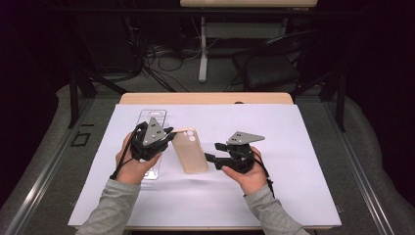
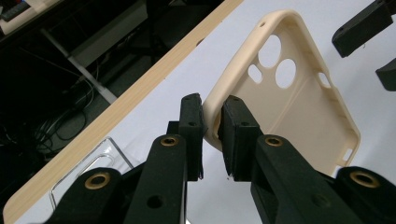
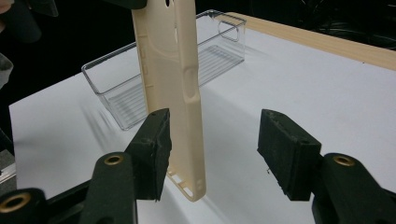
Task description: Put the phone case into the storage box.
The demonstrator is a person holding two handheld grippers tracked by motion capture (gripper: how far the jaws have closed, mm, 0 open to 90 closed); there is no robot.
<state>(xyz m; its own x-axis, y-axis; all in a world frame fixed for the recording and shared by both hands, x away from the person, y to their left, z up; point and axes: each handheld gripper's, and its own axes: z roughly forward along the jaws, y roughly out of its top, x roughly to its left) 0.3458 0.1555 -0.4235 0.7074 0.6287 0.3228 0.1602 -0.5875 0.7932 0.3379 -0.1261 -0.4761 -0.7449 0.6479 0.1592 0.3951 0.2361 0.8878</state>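
Observation:
A beige phone case (image 1: 190,152) is held up off the white sheet, with its camera holes toward the far end. My left gripper (image 1: 171,134) is shut on the case's rim near that camera corner; in the left gripper view both pads press the case (image 2: 299,107) edge at the left gripper (image 2: 211,105). My right gripper (image 1: 213,152) is open at the case's other side. In the right gripper view the case (image 3: 173,70) stands on edge between the jaws of the right gripper (image 3: 215,121), close against one pad (image 3: 156,140), with a wide gap to the other.
A clear plastic tray (image 1: 151,117) lies on the white sheet (image 1: 293,147) under and behind my left hand, and it is seen as the tray (image 3: 224,18) beyond the case. The table's wooden far edge (image 1: 205,98) borders the sheet. A chair and cables sit on the floor beyond.

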